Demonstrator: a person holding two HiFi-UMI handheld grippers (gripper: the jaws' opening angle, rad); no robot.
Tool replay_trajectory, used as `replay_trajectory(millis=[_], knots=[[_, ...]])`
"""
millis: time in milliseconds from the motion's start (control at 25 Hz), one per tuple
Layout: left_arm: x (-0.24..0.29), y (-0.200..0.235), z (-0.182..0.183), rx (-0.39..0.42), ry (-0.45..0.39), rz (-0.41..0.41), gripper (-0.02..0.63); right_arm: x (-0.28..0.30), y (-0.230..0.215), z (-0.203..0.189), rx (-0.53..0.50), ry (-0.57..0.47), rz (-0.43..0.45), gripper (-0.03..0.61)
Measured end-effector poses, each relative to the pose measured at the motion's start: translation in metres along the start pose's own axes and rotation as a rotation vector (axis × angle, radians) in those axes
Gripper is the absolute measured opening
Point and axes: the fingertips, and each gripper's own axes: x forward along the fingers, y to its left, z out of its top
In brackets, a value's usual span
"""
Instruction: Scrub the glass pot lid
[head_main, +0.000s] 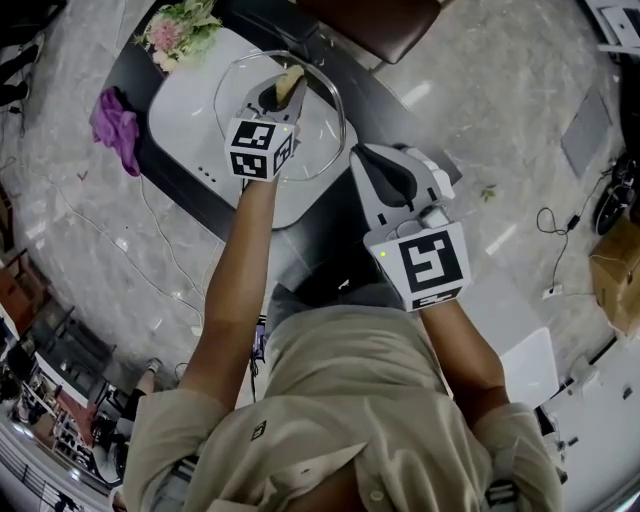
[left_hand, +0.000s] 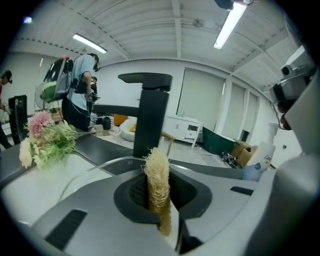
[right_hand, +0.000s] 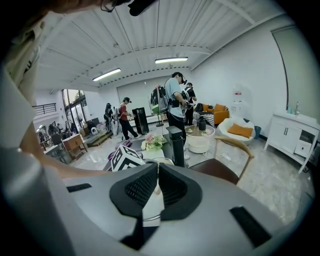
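Here, loofah (left_hand: 158, 190) lengthwise in fingers (left_hand: 134, 196), lid (head_main: 322, 132) flat

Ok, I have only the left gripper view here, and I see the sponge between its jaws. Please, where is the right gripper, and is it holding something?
Observer: The right gripper is to the right of the white basin, apart from the glass lid. Its jaws are together and hold nothing.
Operator: And the lid, how does it lie?
Observer: It lies flat on the basin. The left gripper has the sponge over its far part. I cannot tell if they touch.
Operator: Is there a cloth somewhere?
Observer: Yes, a purple cloth lies on the dark counter, left of the basin.
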Motion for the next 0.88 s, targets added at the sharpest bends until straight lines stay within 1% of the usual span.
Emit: replay_trajectory(millis=[160, 280, 440, 600, 760, 880], knots=[[-0.003, -0.059, -0.015, -0.032, 0.033, -0.153, 0.049, 0.002, 0.003, 0.0, 0.005, -0.001, 0.004, 0.025], [-0.009, -0.083, -0.029, -0.047, 0.056, -0.201, 0.049, 0.005, 0.008, 0.0, 0.009, 0.002, 0.009, 0.026], [-0.012, -0.089, -0.037, -0.072, 0.062, -0.206, 0.049, 0.008, 0.012, 0.0, 0.005, 0.004, 0.014, 0.025], [-0.012, -0.086, -0.034, -0.054, 0.061, -0.197, 0.049, 0.007, 0.013, -0.001, 0.003, 0.011, 0.015, 0.025], [-0.012, -0.084, -0.029, -0.063, 0.054, -0.202, 0.049, 0.006, 0.013, -0.001, -0.008, 0.005, 0.018, 0.026], [-0.011, -0.07, -0.028, -0.049, 0.051, -0.184, 0.049, 0.006, 0.01, -0.002, -0.004, 0.013, 0.014, 0.026]])
